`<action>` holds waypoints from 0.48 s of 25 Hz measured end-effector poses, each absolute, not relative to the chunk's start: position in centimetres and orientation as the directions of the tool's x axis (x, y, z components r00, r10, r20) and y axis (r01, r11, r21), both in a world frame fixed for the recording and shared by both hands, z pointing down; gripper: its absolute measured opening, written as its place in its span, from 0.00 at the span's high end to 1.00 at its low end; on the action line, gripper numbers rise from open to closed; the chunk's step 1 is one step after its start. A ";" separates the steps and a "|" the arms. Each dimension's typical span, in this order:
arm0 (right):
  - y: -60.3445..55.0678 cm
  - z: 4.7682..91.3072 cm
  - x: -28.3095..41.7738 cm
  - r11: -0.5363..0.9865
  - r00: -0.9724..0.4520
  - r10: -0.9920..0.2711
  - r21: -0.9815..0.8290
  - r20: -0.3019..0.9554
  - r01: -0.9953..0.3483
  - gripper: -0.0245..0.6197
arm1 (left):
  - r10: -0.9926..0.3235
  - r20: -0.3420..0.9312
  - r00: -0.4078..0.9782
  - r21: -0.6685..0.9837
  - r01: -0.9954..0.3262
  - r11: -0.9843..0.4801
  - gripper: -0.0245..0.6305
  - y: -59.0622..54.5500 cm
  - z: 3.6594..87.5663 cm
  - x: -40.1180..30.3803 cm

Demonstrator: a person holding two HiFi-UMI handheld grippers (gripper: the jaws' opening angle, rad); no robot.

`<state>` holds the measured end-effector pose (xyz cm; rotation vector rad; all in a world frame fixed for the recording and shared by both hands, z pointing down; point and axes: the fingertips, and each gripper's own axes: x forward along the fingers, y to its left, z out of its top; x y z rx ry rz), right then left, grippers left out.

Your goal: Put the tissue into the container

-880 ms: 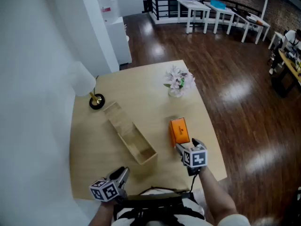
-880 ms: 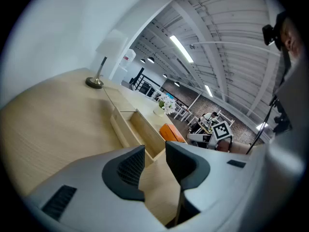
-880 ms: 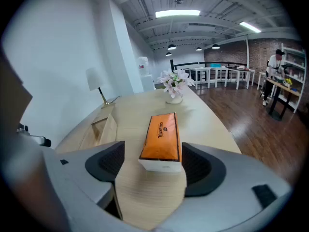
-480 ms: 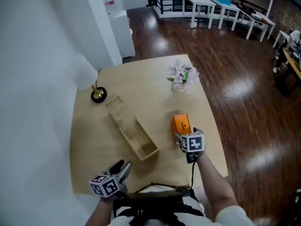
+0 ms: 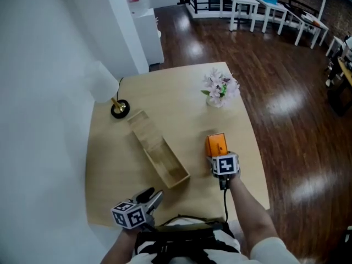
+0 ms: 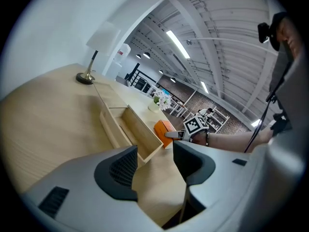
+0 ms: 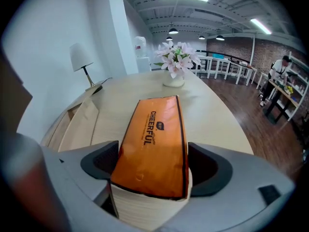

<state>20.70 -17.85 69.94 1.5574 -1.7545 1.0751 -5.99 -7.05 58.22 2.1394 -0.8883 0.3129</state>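
Right gripper (image 5: 215, 158) is closing in on the tissue (image 5: 215, 144) beside the container (image 5: 159, 157), jaws spread wide astride it, ready for gripping, while left gripper (image 5: 154, 194) is waiting open, empty.

Bright, even light falls from long white ceiling strip lights (image 6: 176, 43), and nothing casts a hard shadow. The dark glossy wooden floor (image 5: 286, 100) throws back pale patches of glare. The pale wooden table (image 5: 165, 106) is evenly lit, and the long open light-wood container (image 5: 159, 155) holds only a faint shadow inside. Both gripper views bulge like a fisheye, with black corners, and the grey jaws nearest the lens look soft. The head view is slightly grainy.
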 end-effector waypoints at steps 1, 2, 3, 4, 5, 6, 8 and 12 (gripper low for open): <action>-17.9 70.0 20.4 0.010 -0.187 -0.540 -0.216 0.821 -0.976 0.27 | -0.487 0.488 0.724 0.574 -0.687 -0.447 0.62 -6.9 58.4 -5.9; -17.9 70.2 20.3 0.011 -0.193 -0.543 -0.222 0.817 -0.975 0.27 | -0.480 0.497 0.723 0.573 -0.688 -0.444 0.62 -6.8 58.6 -5.9; -17.8 70.4 20.4 0.009 -0.189 -0.543 -0.219 0.818 -0.976 0.27 | -0.474 0.505 0.722 0.572 -0.691 -0.443 0.62 -6.7 58.8 -5.9; -17.7 70.6 20.7 0.004 -0.178 -0.540 -0.208 0.823 -0.978 0.27 | -0.470 0.510 0.721 0.570 -0.692 -0.443 0.62 -6.6 59.0 -5.8; -17.6 70.8 21.0 0.000 -0.168 -0.537 -0.199 0.826 -0.980 0.27 | -0.467 0.512 0.721 0.569 -0.692 -0.443 0.62 -6.6 59.1 -5.8; -17.6 70.8 21.2 -0.003 -0.162 -0.539 -0.195 0.826 -0.981 0.27 | -0.467 0.511 0.721 0.570 -0.692 -0.444 0.62 -6.7 59.1 -5.7; -17.7 70.6 21.9 -0.010 -0.142 -0.554 -0.177 0.820 -0.984 0.28 | -0.469 0.506 0.724 0.572 -0.689 -0.445 0.62 -6.7 59.1 -5.5; -18.0 69.5 23.1 -0.011 -0.102 -0.594 -0.136 0.798 -0.991 0.34 | -0.461 0.505 0.730 0.574 -0.683 -0.452 0.63 -6.6 59.2 -5.4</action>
